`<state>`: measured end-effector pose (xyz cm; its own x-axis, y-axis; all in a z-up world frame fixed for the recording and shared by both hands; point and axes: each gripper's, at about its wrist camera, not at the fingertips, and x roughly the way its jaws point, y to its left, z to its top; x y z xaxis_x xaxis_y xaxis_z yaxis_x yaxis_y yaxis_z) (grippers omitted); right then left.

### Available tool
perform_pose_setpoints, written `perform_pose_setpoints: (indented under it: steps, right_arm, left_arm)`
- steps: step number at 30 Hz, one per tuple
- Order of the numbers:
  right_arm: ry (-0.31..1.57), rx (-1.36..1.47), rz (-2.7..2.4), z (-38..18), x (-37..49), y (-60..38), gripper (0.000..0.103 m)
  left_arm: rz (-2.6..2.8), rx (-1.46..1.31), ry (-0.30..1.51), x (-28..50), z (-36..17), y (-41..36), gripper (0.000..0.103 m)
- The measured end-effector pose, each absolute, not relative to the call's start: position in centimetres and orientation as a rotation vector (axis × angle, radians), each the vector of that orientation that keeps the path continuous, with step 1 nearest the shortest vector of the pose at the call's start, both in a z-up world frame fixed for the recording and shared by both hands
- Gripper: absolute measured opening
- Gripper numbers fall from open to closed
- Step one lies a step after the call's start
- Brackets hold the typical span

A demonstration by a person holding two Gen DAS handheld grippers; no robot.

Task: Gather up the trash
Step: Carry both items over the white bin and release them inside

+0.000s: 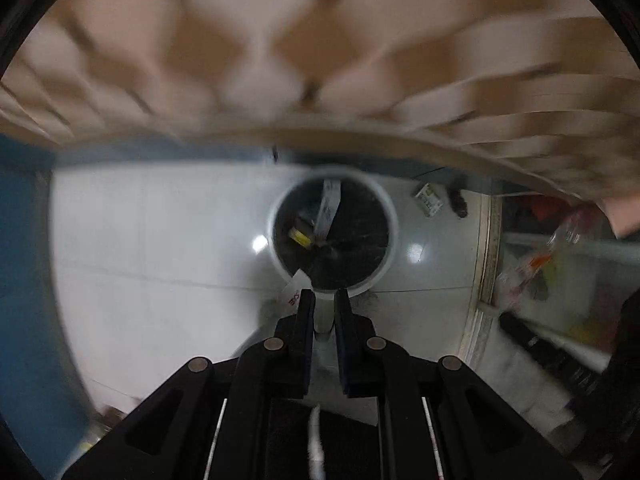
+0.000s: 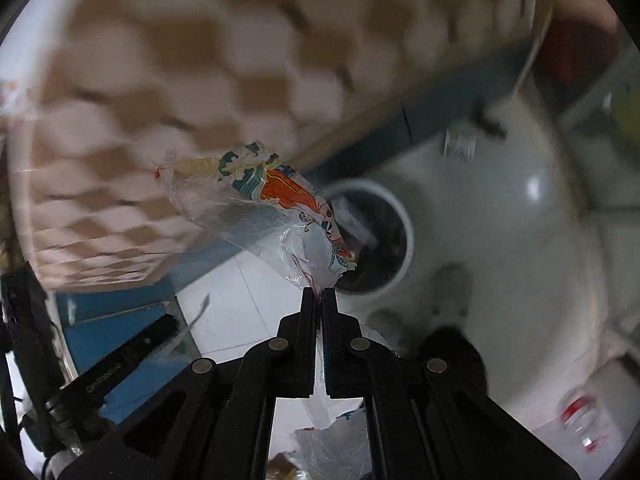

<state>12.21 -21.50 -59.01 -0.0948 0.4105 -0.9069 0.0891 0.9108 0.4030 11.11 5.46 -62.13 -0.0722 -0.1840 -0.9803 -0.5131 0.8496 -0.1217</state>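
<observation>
Pinched tight in the right claw (image 2: 319, 294), a clear plastic wrapper (image 2: 272, 216) with orange and green print sticks out over the white floor (image 2: 248, 304), just beside the round white bin (image 2: 394, 236). Left claw (image 1: 324, 298) hangs above that bin (image 1: 332, 228), its fingers slightly apart, gripping nothing; scraps lie inside.

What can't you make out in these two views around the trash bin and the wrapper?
- Right wrist view: part of the trash bin opening, covered by the plastic wrapper in the right claw.
- Left wrist view: whether the left claw pinches anything; the white piece between its fingers is unclear.
- Left wrist view: print on the small box, too small and blurred.
</observation>
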Motion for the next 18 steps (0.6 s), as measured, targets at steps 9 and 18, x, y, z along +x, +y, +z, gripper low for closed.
perform_pose_setpoints:
  steps: [9, 18]
  right_arm:
    - [1.778, 0.398, 0.247, -85.4, 12.2, -19.7, 0.003]
    - [1.831, 0.318, 0.27, -94.0, 12.5, -17.2, 0.005]
  left_arm:
    - [0.314, -0.657, 1.751, 11.9, -85.8, 6.6, 0.007]
    - [0.282, -0.547, 1.742, 12.4, -88.6, 6.6, 0.037]
